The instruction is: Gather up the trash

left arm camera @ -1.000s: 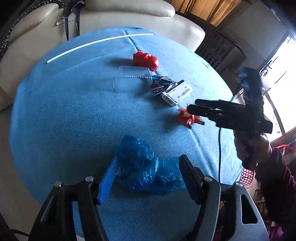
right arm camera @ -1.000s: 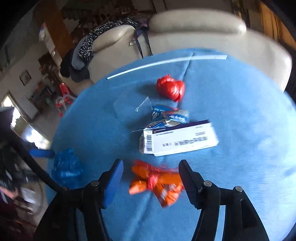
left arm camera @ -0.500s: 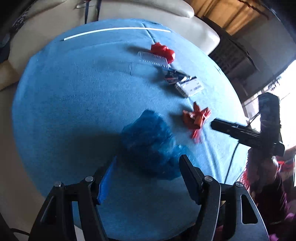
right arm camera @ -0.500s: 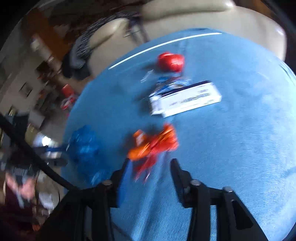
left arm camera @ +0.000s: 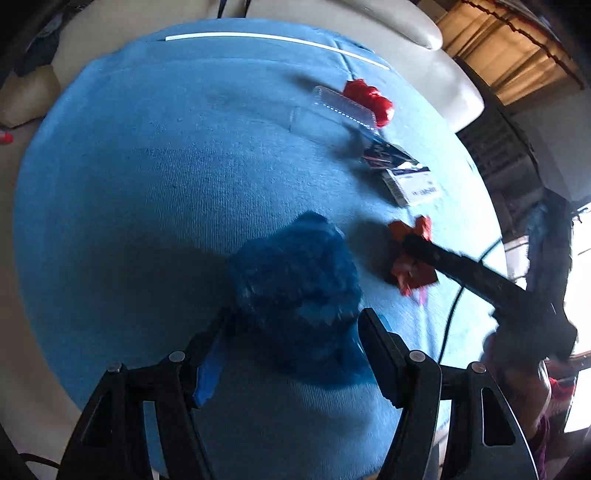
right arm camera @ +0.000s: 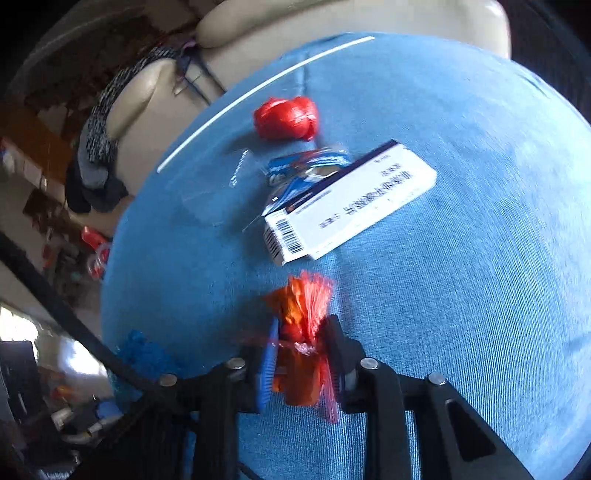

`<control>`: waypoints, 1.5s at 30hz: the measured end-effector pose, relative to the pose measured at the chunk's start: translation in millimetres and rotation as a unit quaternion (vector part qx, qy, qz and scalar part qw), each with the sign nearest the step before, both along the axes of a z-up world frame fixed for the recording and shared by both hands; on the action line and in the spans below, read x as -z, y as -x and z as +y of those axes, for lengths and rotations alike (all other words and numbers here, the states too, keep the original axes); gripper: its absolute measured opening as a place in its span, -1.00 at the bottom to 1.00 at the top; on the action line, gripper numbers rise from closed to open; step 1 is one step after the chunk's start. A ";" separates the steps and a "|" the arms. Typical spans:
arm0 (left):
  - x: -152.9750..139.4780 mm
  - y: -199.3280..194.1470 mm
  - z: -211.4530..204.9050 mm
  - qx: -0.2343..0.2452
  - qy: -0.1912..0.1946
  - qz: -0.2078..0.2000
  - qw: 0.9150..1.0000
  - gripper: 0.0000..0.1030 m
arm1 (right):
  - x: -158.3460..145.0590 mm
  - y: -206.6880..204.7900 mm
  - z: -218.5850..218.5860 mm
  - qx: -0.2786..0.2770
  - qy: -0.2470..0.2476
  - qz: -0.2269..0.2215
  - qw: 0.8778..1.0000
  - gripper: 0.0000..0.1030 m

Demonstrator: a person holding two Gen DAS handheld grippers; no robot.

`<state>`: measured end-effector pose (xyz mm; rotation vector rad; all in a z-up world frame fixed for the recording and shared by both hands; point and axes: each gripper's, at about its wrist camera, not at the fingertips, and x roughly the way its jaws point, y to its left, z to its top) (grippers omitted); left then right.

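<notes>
right gripper (right arm camera: 301,354): jaws just closed, clamped on orange wrapper (right arm camera: 301,321) near table (right arm camera: 480,258) front edge | left gripper (left arm camera: 291,347): parted around blue bag (left arm camera: 295,273), unpinched | wrapper: light, crinkly, soft; hold bunched middle

Tablecloth (right arm camera: 461,258): mid blue, fine ribbed weave, with a thin white strip (right arm camera: 258,96) near its far edge. Crumpled bag (left arm camera: 295,280): deep blue, glossy. Wrapper (right arm camera: 303,332): orange and red, with red mesh fringe. Balled wrapper (right arm camera: 286,118): bright red, shiny. Box (right arm camera: 347,203): white, dark purple band, black barcode. Packet (right arm camera: 306,166): blue with white. Sofa (right arm camera: 258,22): cream. Garment (right arm camera: 99,129) draped on it: black-and-white speckle.
</notes>
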<state>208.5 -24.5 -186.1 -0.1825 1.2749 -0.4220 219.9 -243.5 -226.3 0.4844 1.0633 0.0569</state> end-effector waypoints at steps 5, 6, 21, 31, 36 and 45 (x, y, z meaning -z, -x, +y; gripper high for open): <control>4.1 -7.4 -11.1 -0.003 -0.021 -0.024 0.999 0.24 | -4.5 18.1 6.1 -0.033 0.037 -0.024 0.998 -0.49; 2.8 -8.1 -13.8 -0.001 -0.029 -0.034 0.999 0.23 | -5.1 22.6 3.1 -0.032 0.036 -0.027 0.999 -0.49; -44.0 34.3 -81.7 0.093 -0.145 -0.179 0.969 0.20 | -24.9 132.3 -76.0 0.051 -0.006 -0.100 0.994 -0.49; -71.8 68.5 -109.6 0.117 -0.179 -0.254 0.943 0.20 | -48.1 189.5 -87.9 0.071 0.006 -0.165 0.984 -0.49; -82.8 87.0 -121.7 0.131 -0.188 -0.279 0.933 0.20 | -55.0 212.3 -91.0 0.078 0.015 -0.186 0.979 -0.49; -93.5 110.4 -137.2 0.149 -0.192 -0.305 0.921 0.21 | -63.2 237.6 -95.9 0.089 0.017 -0.206 0.974 -0.49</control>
